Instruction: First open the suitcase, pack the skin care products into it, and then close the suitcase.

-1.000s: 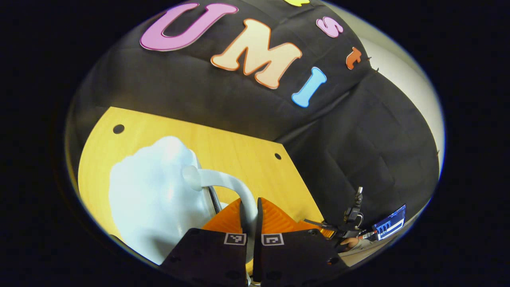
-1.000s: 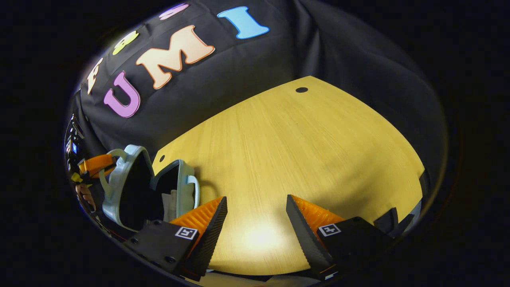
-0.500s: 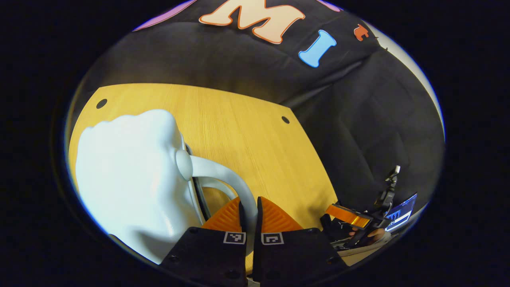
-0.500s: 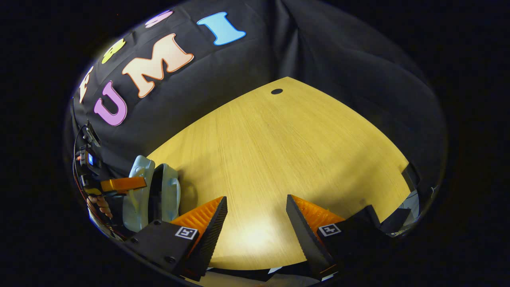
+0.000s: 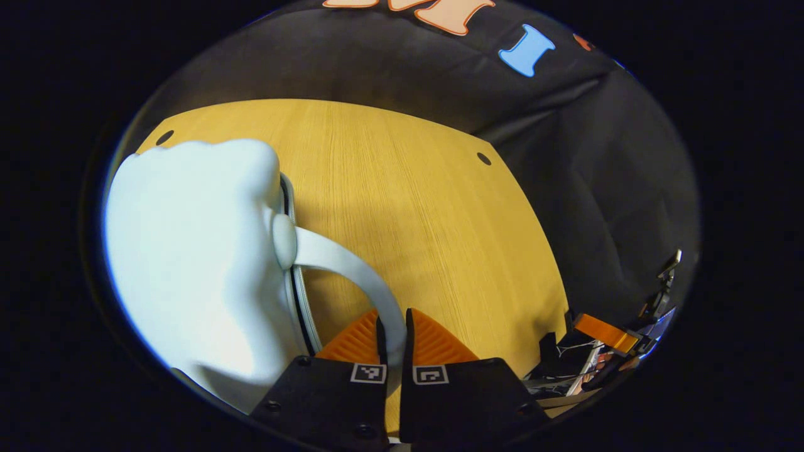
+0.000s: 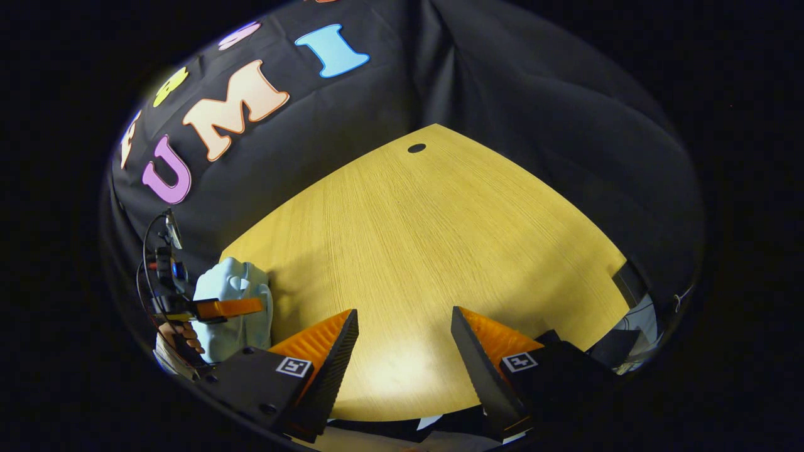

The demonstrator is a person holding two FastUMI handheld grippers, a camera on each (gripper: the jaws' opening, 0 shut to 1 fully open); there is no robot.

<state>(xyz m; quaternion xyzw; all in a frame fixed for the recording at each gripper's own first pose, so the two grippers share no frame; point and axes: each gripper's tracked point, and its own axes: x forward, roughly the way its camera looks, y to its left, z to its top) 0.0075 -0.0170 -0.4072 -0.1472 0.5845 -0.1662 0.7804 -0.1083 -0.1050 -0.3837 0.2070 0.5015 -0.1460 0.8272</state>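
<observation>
The pale blue hard-shell suitcase (image 5: 188, 251) lies on the wooden table (image 5: 408, 188) at the left of the left gripper view, its two halves brought together with just a thin dark seam between them. My left gripper (image 5: 392, 329) is shut on the lid's curved pale handle (image 5: 352, 267). In the right gripper view the suitcase (image 6: 235, 285) sits at the far left, with the left gripper (image 6: 229, 307) and a hand (image 6: 179, 336) at it. My right gripper (image 6: 402, 333) hangs open over bare table (image 6: 427, 251), holding nothing.
Black cloth walls close in the table's back and side. Small round holes (image 5: 483, 158) mark the table's far corners. The right gripper (image 5: 603, 333) appears beyond the table's right edge in the left gripper view.
The suitcase lid has swung down from wide open until the halves meet, pulled by my left gripper on the handle. The right gripper stays open and has drifted slightly.
</observation>
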